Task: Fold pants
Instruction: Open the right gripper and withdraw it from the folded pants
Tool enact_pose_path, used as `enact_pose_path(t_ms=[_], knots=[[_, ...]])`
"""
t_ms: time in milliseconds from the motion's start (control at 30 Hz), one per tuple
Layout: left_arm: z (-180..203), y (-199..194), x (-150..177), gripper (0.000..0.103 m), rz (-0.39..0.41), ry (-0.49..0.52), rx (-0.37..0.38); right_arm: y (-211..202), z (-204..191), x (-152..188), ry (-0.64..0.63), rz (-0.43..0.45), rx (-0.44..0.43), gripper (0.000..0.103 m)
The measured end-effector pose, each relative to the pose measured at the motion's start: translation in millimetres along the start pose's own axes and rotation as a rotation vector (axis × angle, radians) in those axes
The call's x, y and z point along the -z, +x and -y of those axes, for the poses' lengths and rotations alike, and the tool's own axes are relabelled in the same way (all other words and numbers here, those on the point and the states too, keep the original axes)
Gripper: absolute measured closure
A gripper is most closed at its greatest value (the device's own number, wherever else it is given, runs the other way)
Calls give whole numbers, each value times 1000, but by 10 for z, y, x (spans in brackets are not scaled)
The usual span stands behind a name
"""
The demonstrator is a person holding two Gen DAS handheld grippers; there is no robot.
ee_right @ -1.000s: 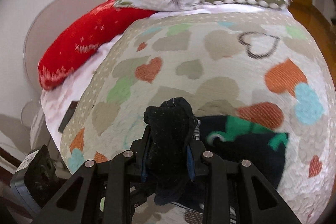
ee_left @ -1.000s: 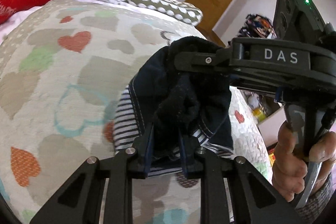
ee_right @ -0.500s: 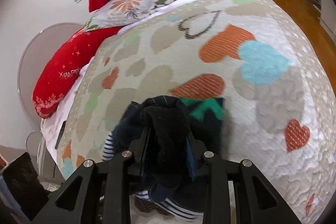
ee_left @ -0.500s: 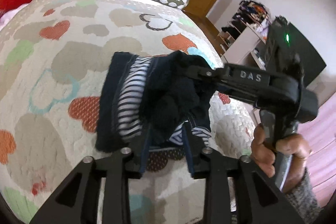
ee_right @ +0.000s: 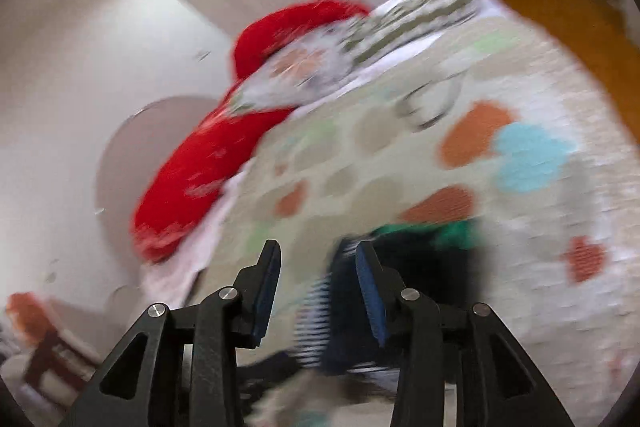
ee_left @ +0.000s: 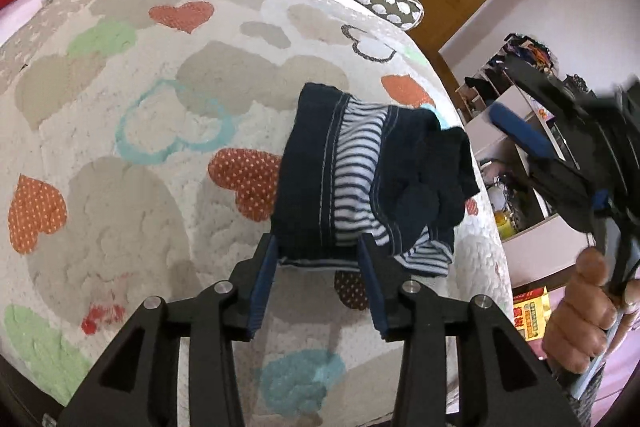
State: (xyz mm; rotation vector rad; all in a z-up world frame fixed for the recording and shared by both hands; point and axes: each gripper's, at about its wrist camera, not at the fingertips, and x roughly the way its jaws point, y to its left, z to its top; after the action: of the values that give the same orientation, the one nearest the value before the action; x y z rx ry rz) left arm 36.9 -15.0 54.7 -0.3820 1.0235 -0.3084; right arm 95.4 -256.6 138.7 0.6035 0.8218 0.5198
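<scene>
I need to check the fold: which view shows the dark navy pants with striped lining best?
The left wrist view: the dark navy pants with striped lining lie sharp and whole. The right wrist view is motion-blurred, showing them only partly.

Right gripper (ee_right: 316, 259), jaws apart and empty; blurred folded pants (ee_right: 400, 291) at four o'clock on heart-patterned bedspread (ee_right: 520, 227).

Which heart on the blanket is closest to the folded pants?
The orange heart with white dots. The folded pants lie right over its right edge, while the plain orange heart sits far up the bedspread.
</scene>
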Motion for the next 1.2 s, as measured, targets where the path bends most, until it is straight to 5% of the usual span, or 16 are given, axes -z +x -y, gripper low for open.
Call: enact_pose_path(t_ms=[100,267,600,700,833,1033,1200], knots=[[38,-20,29,62,0,21,-8,358,1,90,25,-87,7,60],[0,-62,18,55,27,14,-24,554,437,347,60,-139,267,61],[121,-65,39,54,29,40,-54,-280,518,469,84,141,176,55],[200,-114,55,49,39,50,-55,-198,515,576,73,94,169,55],[332,-207,75,46,63,99,-94,88,722,784,112,-34,317,55],[562,-311,104,32,146,203,-254,-250,660,840,77,76,353,51],[639,-286,133,31,135,247,-284,-411,643,865,68,124,398,44]])
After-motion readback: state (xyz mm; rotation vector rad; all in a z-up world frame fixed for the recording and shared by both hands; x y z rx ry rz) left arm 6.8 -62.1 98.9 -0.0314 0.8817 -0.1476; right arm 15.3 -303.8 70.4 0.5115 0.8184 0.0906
